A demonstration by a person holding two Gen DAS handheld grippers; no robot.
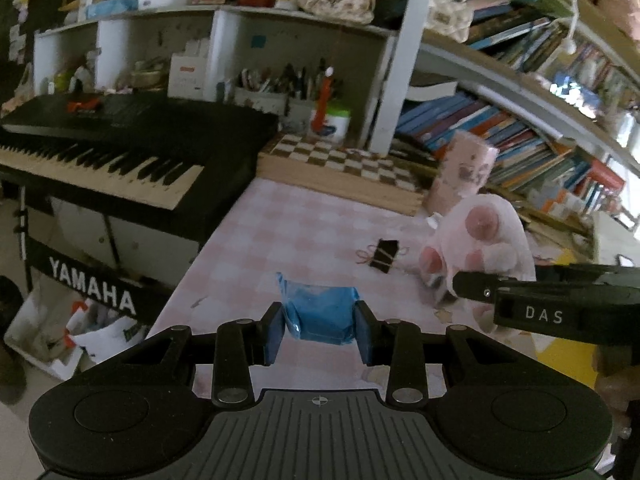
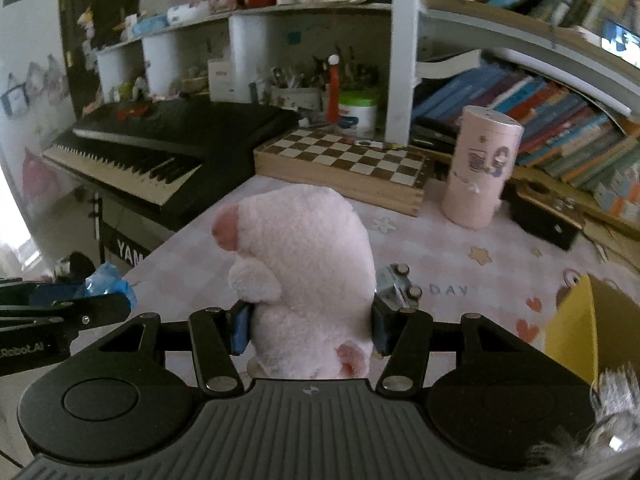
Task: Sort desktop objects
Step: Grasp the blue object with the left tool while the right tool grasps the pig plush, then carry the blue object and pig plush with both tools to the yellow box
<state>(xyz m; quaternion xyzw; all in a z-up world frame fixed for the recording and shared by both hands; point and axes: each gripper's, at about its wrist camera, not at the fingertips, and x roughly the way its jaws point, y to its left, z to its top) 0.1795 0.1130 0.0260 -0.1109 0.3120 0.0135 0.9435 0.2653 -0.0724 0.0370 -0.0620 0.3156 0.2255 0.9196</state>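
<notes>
A crinkled blue plastic packet [image 1: 316, 306] sits between the blue pads of my left gripper [image 1: 319, 316], which is shut on it above the pink checked tablecloth [image 1: 256, 248]. My right gripper [image 2: 310, 320] is shut on a pink plush paw toy [image 2: 304, 248], whose fur bulges up between the pads. In the left wrist view the same plush paw [image 1: 480, 232] shows its pink toe pads at the right, held off the table. In the right wrist view the blue packet [image 2: 106, 280] appears at the far left.
A black binder clip [image 1: 384, 254] lies on the cloth. A pink cylinder [image 2: 480, 172], a chessboard box [image 2: 344, 160] and a black box [image 2: 548, 216] stand further back. A keyboard [image 1: 120, 140] flanks the left; a yellow box [image 2: 572, 332] sits right, a small grey toy [image 2: 396, 284] beside the plush.
</notes>
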